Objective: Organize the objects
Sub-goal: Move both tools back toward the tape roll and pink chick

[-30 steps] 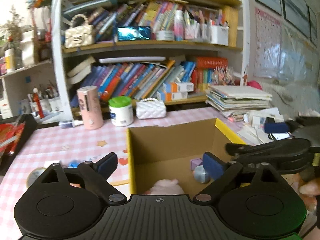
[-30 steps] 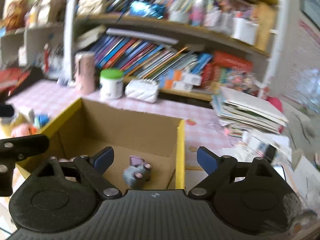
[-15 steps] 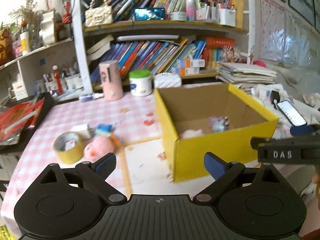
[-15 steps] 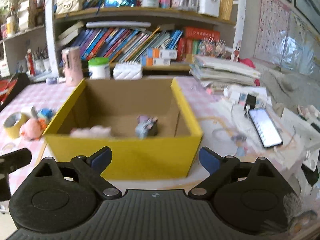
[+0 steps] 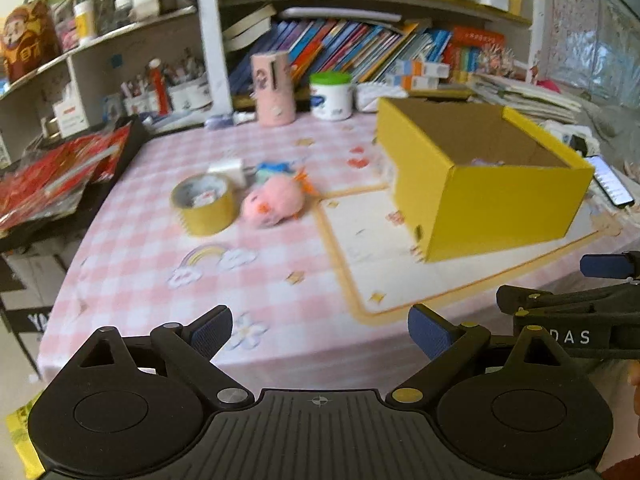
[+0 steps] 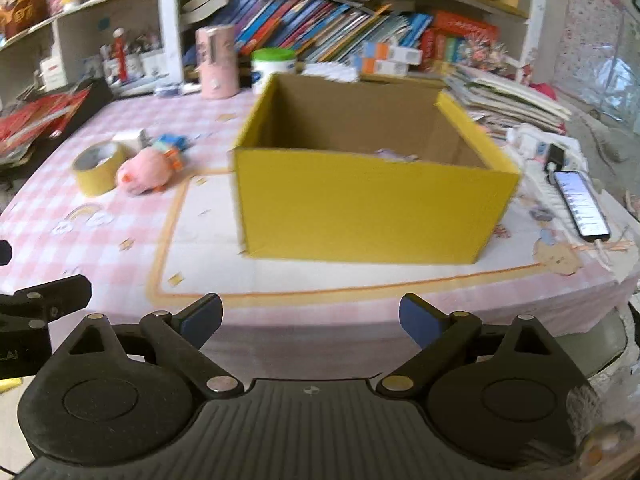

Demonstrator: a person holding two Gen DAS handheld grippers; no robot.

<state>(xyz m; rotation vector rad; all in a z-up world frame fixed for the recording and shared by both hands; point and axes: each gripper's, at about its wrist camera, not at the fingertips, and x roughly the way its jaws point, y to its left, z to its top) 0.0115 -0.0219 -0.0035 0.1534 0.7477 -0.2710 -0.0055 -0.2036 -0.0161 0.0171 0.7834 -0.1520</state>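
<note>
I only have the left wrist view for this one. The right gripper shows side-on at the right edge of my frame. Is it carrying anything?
Observer: No. The right wrist view shows the right gripper with its fingers wide apart. They have just been opening, and nothing is between them.
Operator: What lies past the yellow box's right side? I see only a sliver of a phone.
Observer: The whole phone shows there. It lies flat on the tablecloth, apart from the yellow box, with its screen lit and a cable leaving its near end.
</note>
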